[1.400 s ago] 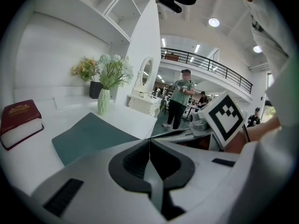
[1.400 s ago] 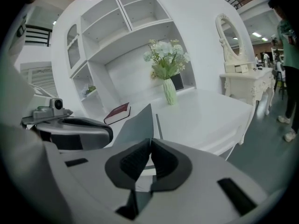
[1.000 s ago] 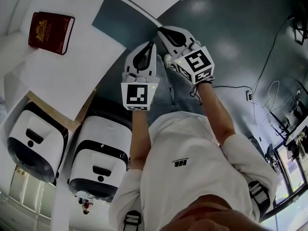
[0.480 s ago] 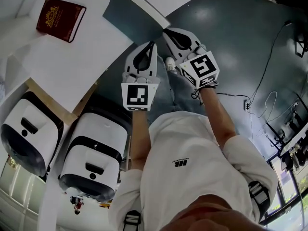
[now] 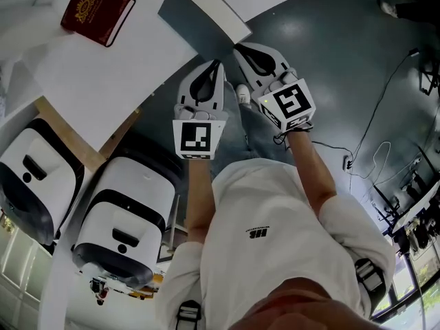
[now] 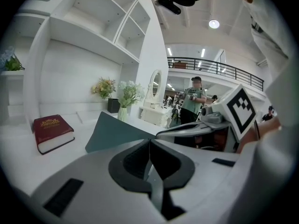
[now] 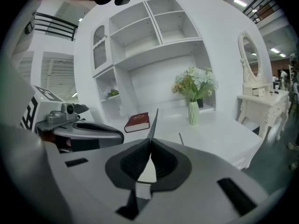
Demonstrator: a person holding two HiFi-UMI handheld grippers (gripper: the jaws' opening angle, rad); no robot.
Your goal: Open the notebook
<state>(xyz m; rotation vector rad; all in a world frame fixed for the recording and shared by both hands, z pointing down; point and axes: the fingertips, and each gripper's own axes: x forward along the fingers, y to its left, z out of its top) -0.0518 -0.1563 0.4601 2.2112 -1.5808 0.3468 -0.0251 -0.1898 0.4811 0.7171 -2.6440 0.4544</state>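
Since the notebook at the counter edge looks light, with a thin bendy cover, it's best pinched at the free edge. That's where the right hand-held gripper is clamped. The left hand-held gripper is closed, nothing held.

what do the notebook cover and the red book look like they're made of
Notebook cover: likely thin matte card or plastic; dull teal, no glare, flat though lifted. Red book: hard cover, perhaps leatherette, with a gold stamped emblem.
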